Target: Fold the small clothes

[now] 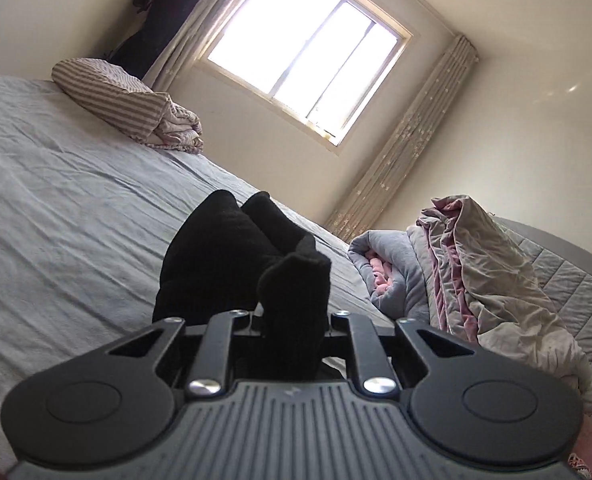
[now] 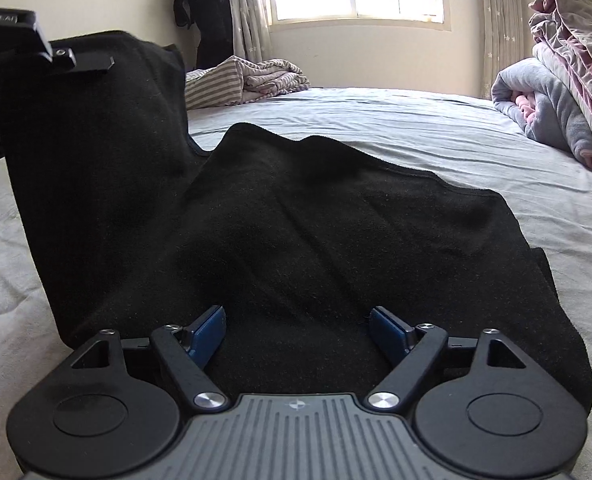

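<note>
Lifting a corner at upper left of the right view, the left gripper (image 2: 91,65) is clenched on the black garment (image 2: 296,220); the right gripper (image 2: 298,330) is released, straddling cloth on the bed (image 2: 416,120).

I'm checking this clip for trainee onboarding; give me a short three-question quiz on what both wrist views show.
1. True or false: the left gripper is shut on the black garment.
2. Multiple choice: the right gripper is A) open over the garment, B) shut on the striped bedding, C) out of view.
3. Fill in: the garment's lower part lies on the grey ____, while the left gripper lifts one part.

Key: 1 true; 2 A; 3 bedsheet.
</note>
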